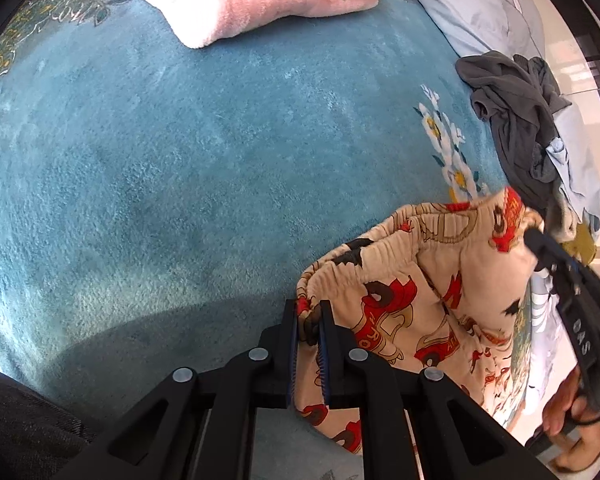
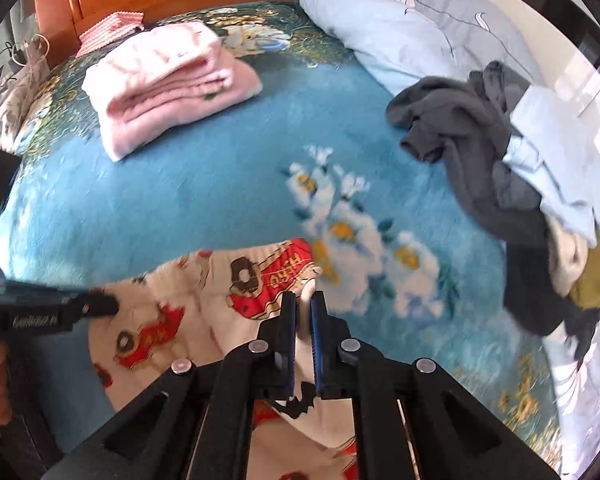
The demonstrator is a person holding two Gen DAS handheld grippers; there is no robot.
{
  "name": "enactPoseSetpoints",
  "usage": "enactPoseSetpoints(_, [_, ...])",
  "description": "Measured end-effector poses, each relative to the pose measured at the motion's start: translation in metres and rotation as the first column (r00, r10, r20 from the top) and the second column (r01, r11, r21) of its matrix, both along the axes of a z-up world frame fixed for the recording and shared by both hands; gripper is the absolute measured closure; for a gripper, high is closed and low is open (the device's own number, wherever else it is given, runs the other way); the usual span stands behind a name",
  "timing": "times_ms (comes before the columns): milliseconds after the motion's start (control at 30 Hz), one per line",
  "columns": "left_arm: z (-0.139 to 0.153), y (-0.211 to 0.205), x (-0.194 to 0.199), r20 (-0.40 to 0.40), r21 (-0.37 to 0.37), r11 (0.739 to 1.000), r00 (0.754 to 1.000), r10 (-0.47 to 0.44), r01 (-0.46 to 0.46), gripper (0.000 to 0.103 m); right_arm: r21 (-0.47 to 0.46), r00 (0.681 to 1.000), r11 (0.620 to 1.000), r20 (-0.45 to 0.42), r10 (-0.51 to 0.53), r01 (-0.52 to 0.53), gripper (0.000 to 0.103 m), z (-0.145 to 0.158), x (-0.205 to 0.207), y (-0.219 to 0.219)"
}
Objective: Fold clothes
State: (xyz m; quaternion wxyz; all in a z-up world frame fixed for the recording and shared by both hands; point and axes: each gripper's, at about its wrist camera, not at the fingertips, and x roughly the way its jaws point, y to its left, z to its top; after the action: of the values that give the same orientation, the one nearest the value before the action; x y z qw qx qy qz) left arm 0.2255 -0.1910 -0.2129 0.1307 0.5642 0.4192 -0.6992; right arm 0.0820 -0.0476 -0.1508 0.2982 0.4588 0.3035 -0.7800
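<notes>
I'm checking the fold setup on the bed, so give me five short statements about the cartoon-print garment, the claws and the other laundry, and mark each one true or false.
1. The left claw is closed on the elastic waistband of the cartoon-print garment. True.
2. The right claw is open and holds nothing. False: it is shut on the same garment's edge.
3. A folded pink blanket lies on the blue floral bedspread. True.
4. The dark grey clothes are folded in a neat stack. False: they lie in a crumpled heap with other clothes.
5. The cartoon-print garment lies on top of the pink blanket. False: the two are well apart, with bare bedspread between them.
</notes>
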Motion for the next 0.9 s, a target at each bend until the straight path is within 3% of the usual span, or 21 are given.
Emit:
enactPoseSetpoints(167, [0.002,-0.002,-0.002,-0.015,-0.013,1.000,1.000,0.009,-0.009,0.093,0.011,0.992,1.000,-0.120,-0.028,0.030,0.102,0.007,-0.049,-0.033])
enactPoseSetpoints(333, [-0.001,-0.007,-0.002,-0.023,0.017,1.000,1.000,0.021,-0.021,0.093,0.032,0.994,0.998,-0.099,-0.048,0.051,0.102,-0.003,-0.096,-0.059])
enactPoseSetpoints(400, [-0.003,-0.008,-0.004,-0.023,0.027,0.999,1.000,0.019,-0.018,0.093,0.009,0.998,0.999,0.039,-0.049,0.049,0.102,-0.013,-0.109,-0.062])
enactPoseSetpoints(500, [-0.005,-0.010,-0.005,-0.024,0.045,0.999,1.000,0.019,-0.018,0.093,-0.004,0.987,1.000,0.161,-0.027,0.028,0.098,-0.026,-0.112,-0.057])
enactPoseSetpoints(533, [-0.006,-0.010,-0.005,-0.026,0.053,0.998,0.999,0.018,-0.017,0.093,-0.011,0.981,1.000,0.193,-0.021,0.024,0.090,-0.030,-0.112,-0.052])
enactPoseSetpoints(567, [-0.006,-0.009,-0.006,-0.029,0.053,0.999,1.000,0.012,-0.011,0.093,-0.021,0.975,1.000,0.223,-0.016,0.022,0.073,-0.033,-0.111,-0.047])
enactPoseSetpoints(633, [-0.005,-0.008,-0.007,-0.035,0.053,0.999,0.999,0.000,0.002,0.093,-0.045,0.950,0.999,0.311,-0.010,0.025,0.054,-0.042,-0.110,-0.037])
enactPoseSetpoints(700, [-0.003,-0.006,-0.009,-0.040,0.043,0.999,0.999,-0.020,0.022,0.093,-0.037,0.933,0.999,0.360,0.002,0.012,0.053,-0.051,-0.107,-0.032])
enactPoseSetpoints(900, [-0.005,-0.009,-0.011,-0.045,0.063,0.998,0.999,-0.025,0.028,0.093,0.015,0.933,1.000,0.360,-0.018,0.013,0.052,-0.073,-0.094,-0.025])
